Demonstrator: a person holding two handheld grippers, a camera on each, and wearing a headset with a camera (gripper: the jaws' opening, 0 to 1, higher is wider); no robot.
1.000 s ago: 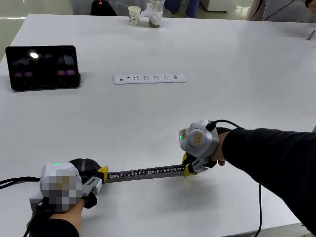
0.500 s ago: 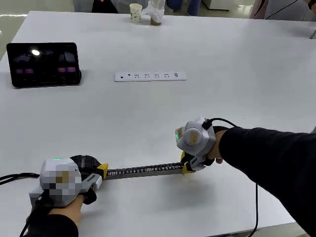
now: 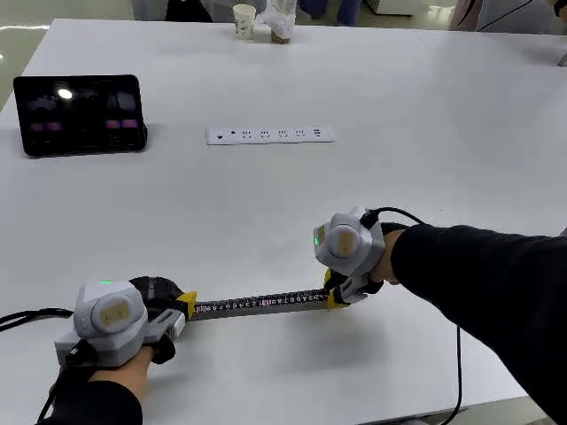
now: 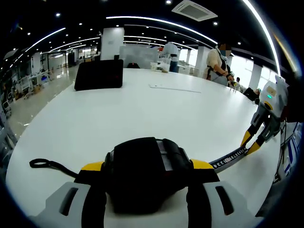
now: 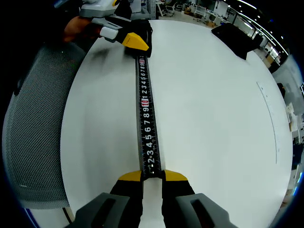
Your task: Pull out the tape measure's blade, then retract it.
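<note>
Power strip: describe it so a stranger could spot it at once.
On the white table, look right of the dark tablet. The power strip lies there: a flat white bar with a row of sockets, unlike the upright paper cup beyond.

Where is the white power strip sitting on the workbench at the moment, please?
In the head view the power strip lies mid-table, right of the black tablet and beyond the extended blade.
</note>
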